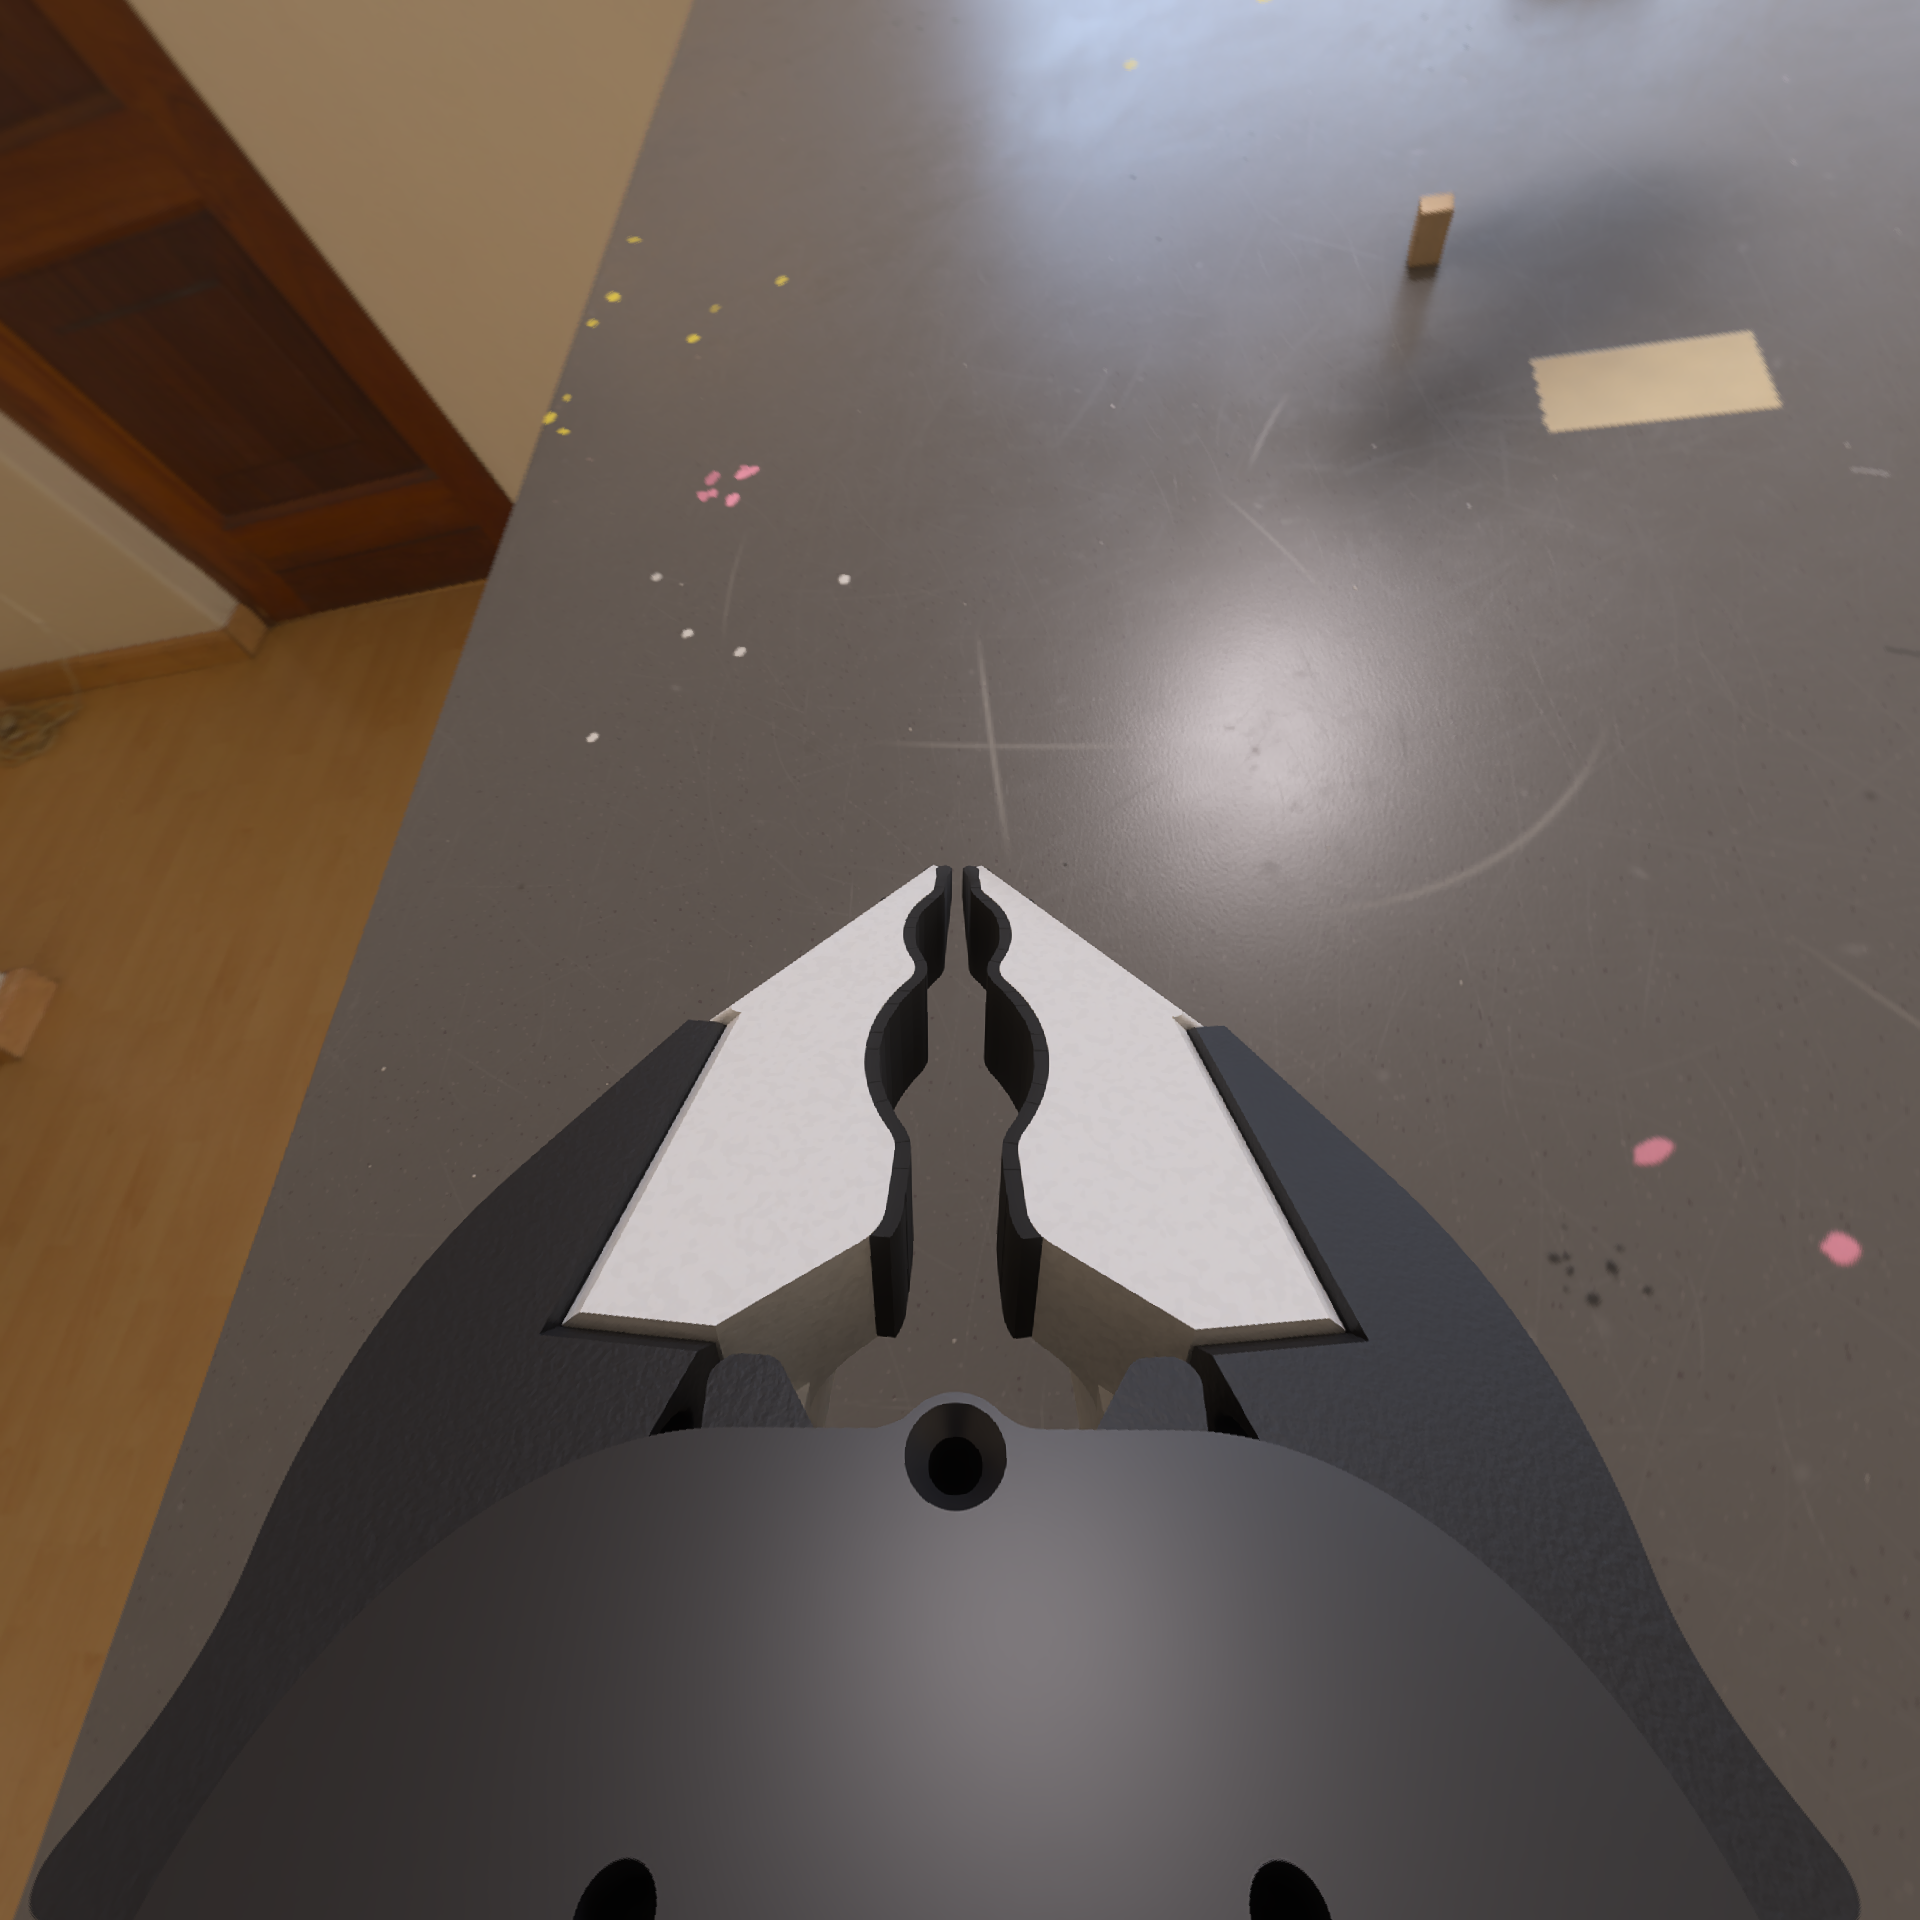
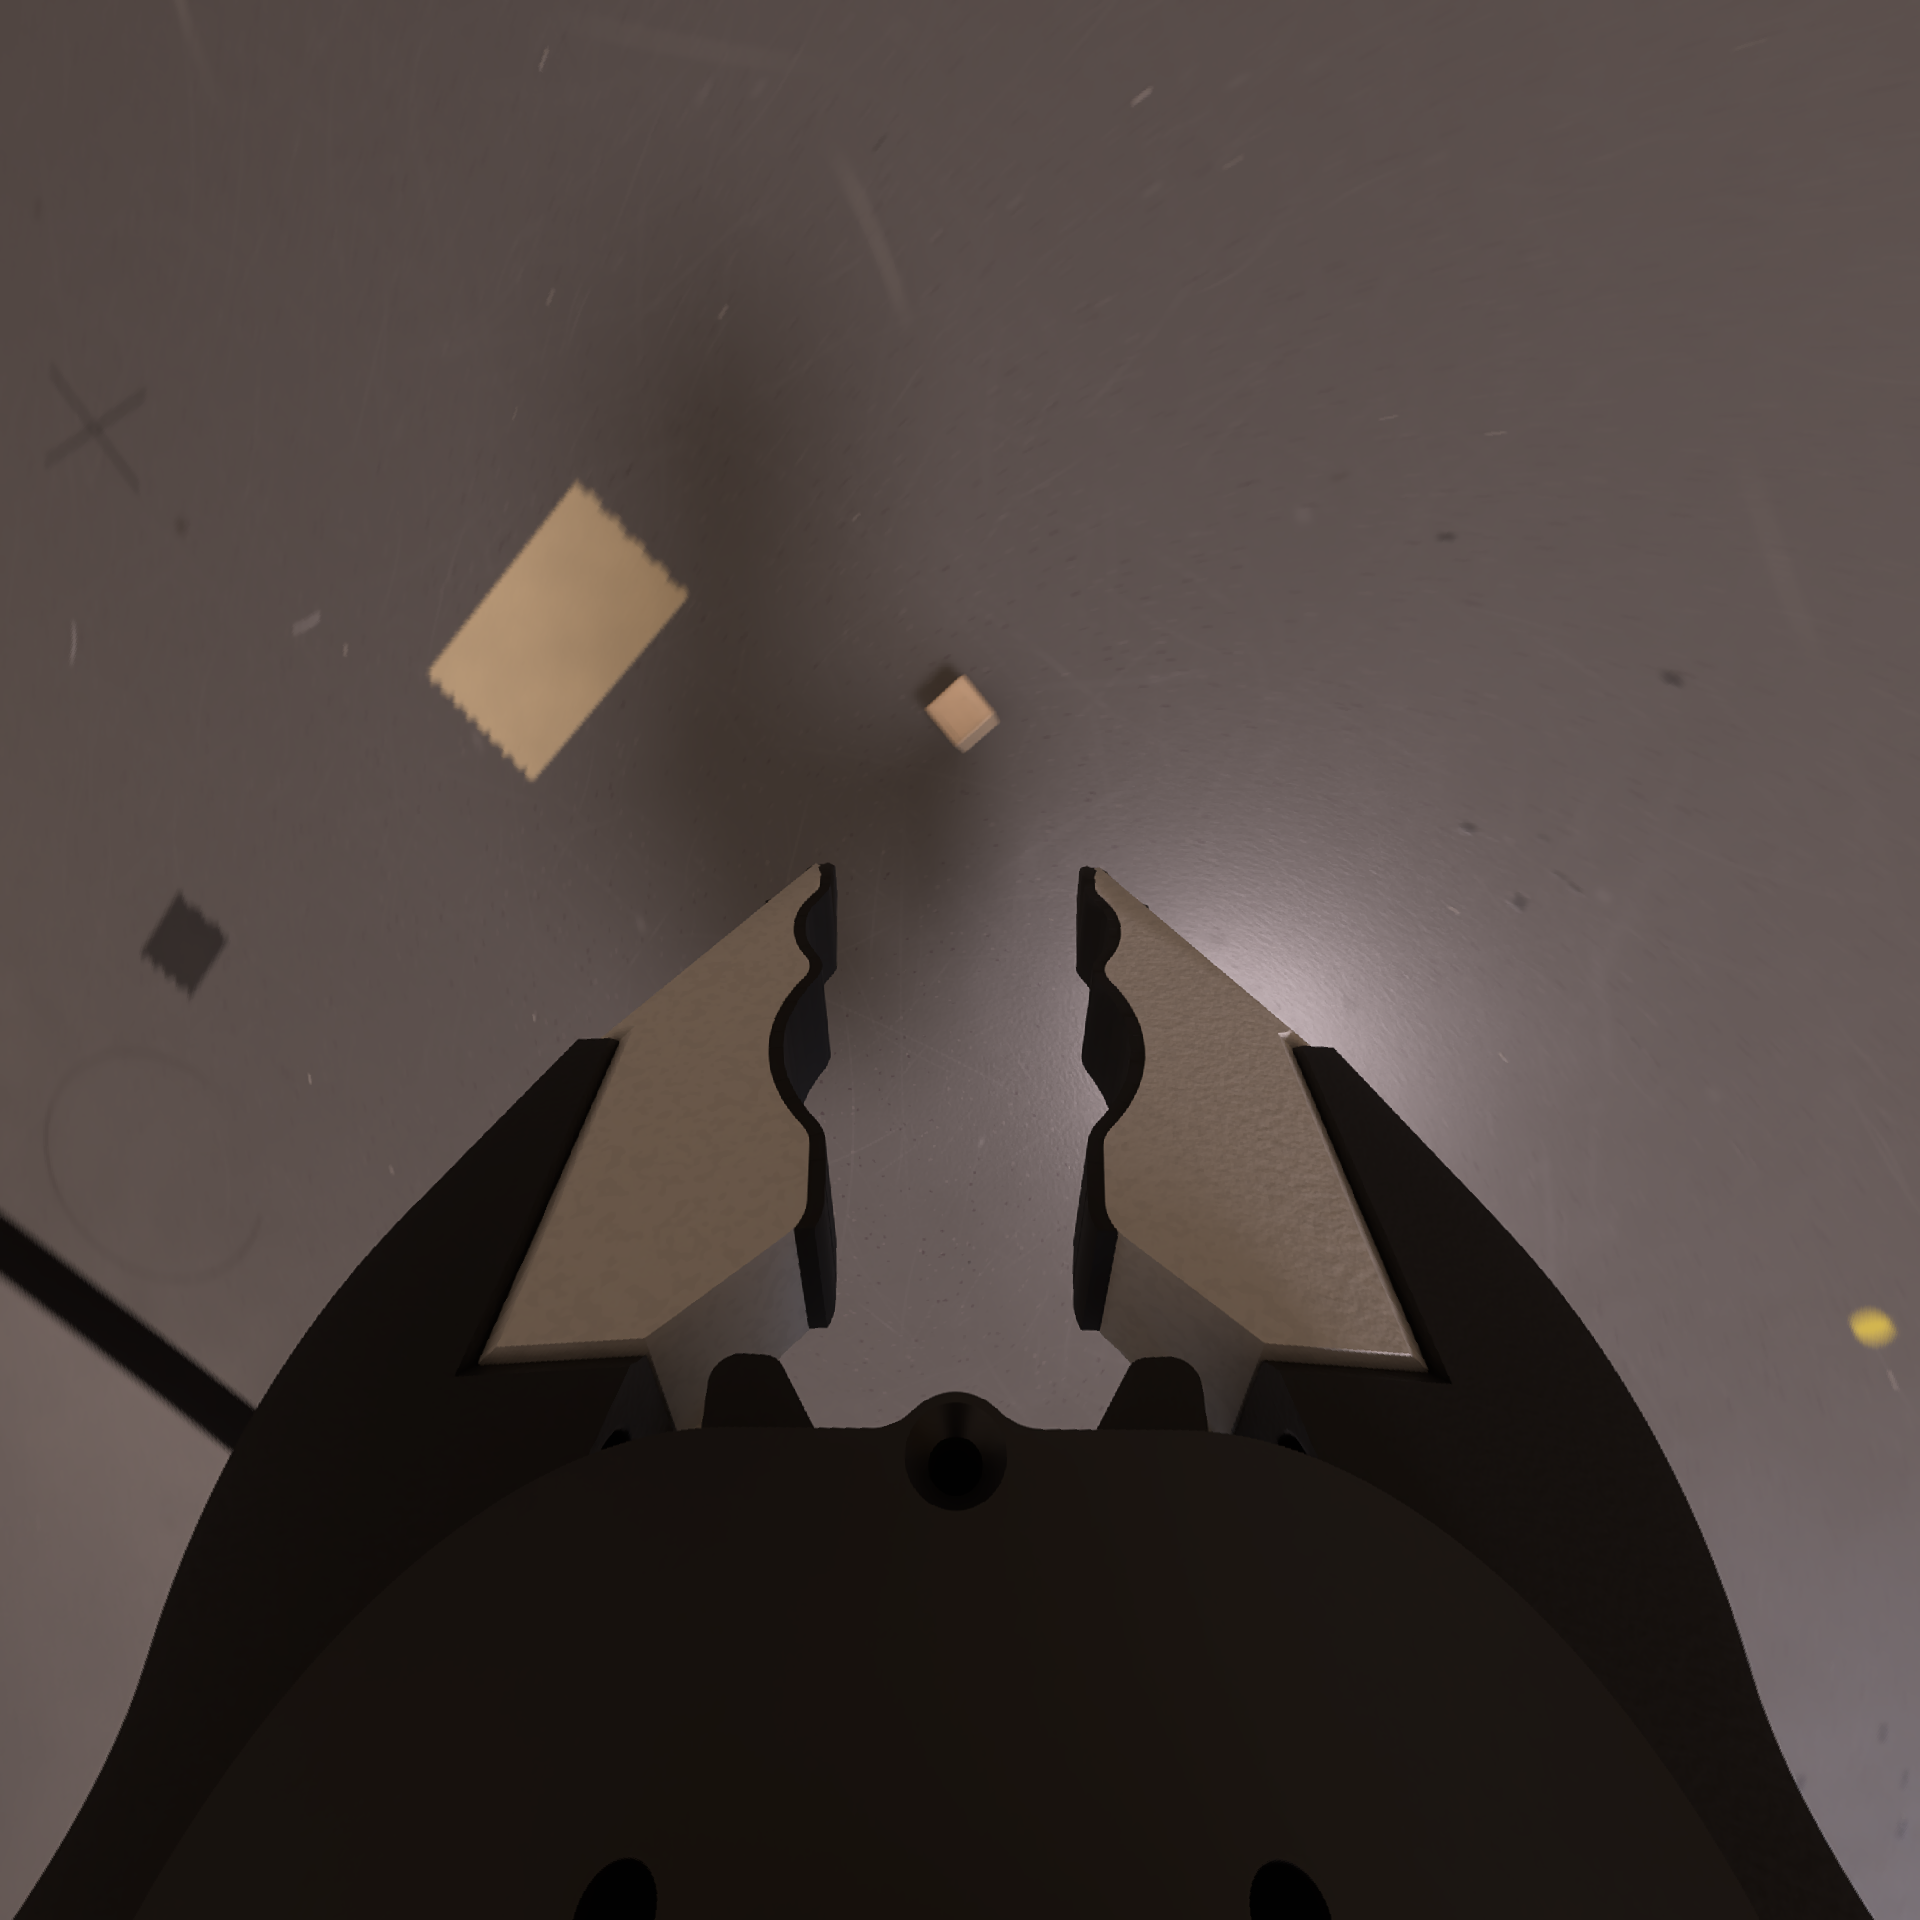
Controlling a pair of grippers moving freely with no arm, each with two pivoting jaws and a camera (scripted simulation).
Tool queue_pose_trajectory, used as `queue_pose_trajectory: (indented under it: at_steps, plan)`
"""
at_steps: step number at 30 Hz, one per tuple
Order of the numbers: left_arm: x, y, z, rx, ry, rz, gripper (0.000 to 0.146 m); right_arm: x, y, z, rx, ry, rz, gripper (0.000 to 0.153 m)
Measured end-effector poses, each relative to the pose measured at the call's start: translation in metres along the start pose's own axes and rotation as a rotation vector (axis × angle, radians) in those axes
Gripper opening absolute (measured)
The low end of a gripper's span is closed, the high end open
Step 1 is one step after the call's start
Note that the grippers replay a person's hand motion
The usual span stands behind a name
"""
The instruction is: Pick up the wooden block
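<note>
- The bench is stretching away as a dark grey, scratched top, flecked with yellow, pink and white paint spots; in the left wrist view a wooden floor and a brown panelled door are showing beyond its left edge.
- The right claw is hanging above the bench and looking steeply down on it, its two fingers standing well apart with nothing between them.
- The left claw is sitting low over the bench near that left edge, its tips drawn nearly together with only a sliver of gap, and it is gripping nothing.
- A beige patch of tape with serrated ends is lying flat on the bench near the block; a smaller dark patch is lying well apart from both.
- The wooden block is standing upright on the bench, seen almost end-on just ahead of the right claw's tips and close to the centre line between them; from the left wrist view the same block is showing far off to the right.
- Judging from this, the right claw is approaching: it should be keeping its fingers spread, centring the block between them, turning to meet two flat faces squarely, and descending without knocking the tall, narrow piece over before closing.
</note>
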State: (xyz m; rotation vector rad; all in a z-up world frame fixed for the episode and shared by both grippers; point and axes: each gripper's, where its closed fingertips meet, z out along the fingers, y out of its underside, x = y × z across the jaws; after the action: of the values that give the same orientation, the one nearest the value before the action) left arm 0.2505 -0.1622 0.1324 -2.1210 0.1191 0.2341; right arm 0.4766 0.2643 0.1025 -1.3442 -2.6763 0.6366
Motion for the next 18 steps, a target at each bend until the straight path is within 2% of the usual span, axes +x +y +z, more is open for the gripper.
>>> queue_pose_trajectory:
  at_steps: [6,10,12,14,18]
  plan:
    - [0.004,0.002,-0.003,0.015,-0.087,-0.075,0.002,-0.009,0.002,0.038,-0.077,-0.147,-0.194,0.044]
    - [0.004,0.010,-0.004,0.015,-0.145,-0.136,0.002,-0.015,-0.003,0.060,-0.110,-0.177,-0.328,0.034]
    - [0.005,0.010,-0.002,0.025,-0.155,-0.149,0.002,-0.012,0.000,0.072,-0.180,-0.157,-0.413,0.037]
    - [0.006,0.010,0.000,0.031,-0.155,-0.151,0.002,-0.008,-0.002,0.079,-0.184,-0.123,-0.530,0.038]
    - [0.008,0.009,0.003,0.033,-0.143,-0.153,0.002,-0.006,0.004,0.087,-0.235,-0.172,-0.641,0.040]
